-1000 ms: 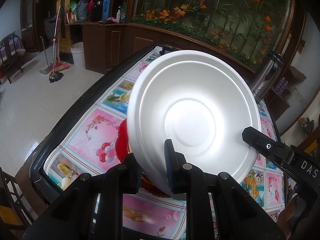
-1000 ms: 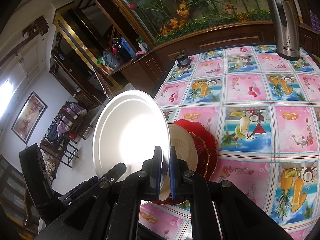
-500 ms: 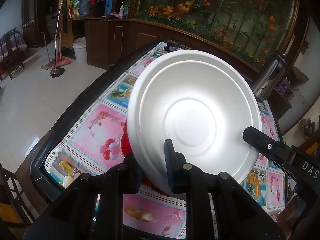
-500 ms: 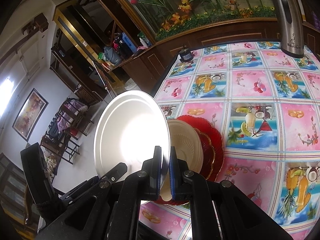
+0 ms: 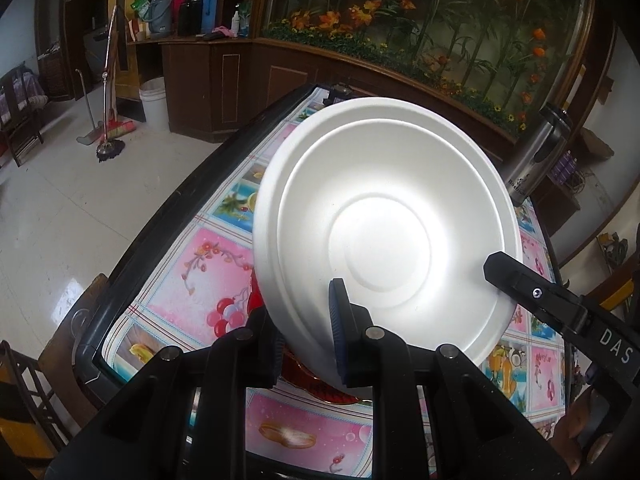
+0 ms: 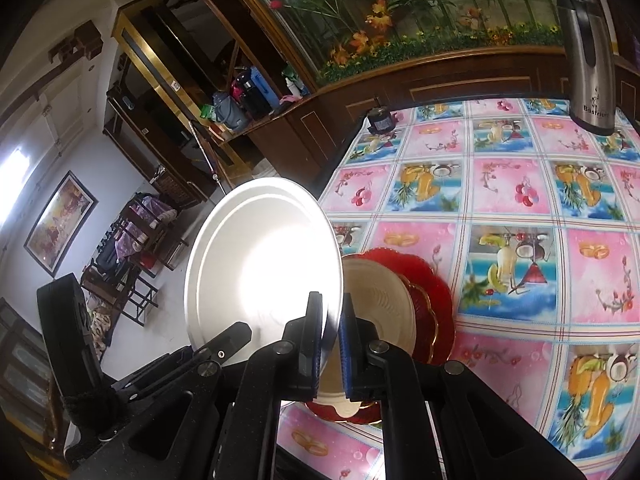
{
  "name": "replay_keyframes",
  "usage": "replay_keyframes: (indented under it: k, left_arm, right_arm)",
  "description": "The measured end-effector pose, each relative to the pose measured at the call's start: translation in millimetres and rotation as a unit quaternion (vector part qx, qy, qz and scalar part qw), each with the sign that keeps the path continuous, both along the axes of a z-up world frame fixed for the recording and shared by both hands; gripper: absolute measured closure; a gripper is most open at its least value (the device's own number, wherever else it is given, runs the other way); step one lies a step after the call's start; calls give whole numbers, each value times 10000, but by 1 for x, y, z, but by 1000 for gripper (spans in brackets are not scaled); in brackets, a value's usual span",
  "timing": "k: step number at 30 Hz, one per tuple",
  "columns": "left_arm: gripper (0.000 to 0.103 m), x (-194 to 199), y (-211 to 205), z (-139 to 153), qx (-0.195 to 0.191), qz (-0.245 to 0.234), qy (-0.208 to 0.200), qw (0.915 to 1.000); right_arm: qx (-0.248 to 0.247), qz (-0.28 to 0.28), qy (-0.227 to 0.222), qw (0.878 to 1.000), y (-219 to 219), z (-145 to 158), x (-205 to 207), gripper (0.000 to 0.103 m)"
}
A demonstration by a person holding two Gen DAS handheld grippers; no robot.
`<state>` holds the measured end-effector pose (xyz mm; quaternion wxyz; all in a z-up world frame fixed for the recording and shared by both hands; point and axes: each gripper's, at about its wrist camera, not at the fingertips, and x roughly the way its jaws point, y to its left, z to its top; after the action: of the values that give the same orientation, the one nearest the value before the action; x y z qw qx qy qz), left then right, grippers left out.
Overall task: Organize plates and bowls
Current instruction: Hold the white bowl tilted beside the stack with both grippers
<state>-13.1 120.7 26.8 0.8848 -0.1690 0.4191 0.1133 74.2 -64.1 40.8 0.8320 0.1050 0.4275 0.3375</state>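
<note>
A table w/ pink fruit-print oilcloth (image 6: 500, 184) is seen below. The round white foam plate (image 5: 384, 232) is held tilted above red scalloped plates (image 6: 424, 280), rim pinched by 2 grippers: right (image 6: 330, 344), left (image 5: 308, 328). Judged light, stiff, easily dented; rim grip suits.

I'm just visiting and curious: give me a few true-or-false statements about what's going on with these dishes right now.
1. Both grippers, the left gripper and right gripper, clamp the white plate. True.
2. The white plate lies flat on the table. False: it is held tilted above it.
3. A cream plate sits on red plates. True.
4. The steel flask lies on its side. False: it stands upright.
</note>
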Motion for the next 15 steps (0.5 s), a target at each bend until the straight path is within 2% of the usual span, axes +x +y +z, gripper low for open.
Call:
replay_keyframes:
  k: [7,15]
  left_arm:
    - [85,7,-4,-30,-142,-70,368,9992]
    - [85,9,-12,-40,-87,-93,495,9987]
  right_arm:
    - [-41,-31,417,9991,-3,-28,10,95]
    - [-149,-65,649,9978,-7,-50,16,95]
